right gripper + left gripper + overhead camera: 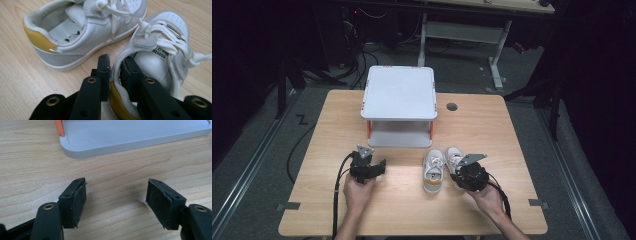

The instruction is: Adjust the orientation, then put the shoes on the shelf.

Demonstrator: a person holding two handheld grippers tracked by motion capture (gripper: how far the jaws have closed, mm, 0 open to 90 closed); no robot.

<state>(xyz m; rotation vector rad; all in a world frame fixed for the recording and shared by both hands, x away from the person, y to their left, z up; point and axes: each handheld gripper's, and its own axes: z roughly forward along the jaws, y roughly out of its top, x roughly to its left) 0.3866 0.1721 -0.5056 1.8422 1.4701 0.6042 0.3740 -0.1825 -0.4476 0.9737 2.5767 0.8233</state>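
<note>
Surface (492, 130): two-tier stand (399, 95) at rear centre; pair of shoes side by side just before it, left shoe (433, 170), right shoe (454, 159); left hand-held gripper (381, 165) left of them.

Bare wood lies open in front of the left gripper (379, 167) up to the grey two-tier stand (399, 105), which blocks the table's (512, 200) far middle. Two small sneakers (433, 170) crowd the right gripper (459, 172); both outer sides stay free

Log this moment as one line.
right tongs: clamped on right shoe's heel collar | left tongs: open, empty | left shoe: on table
</note>
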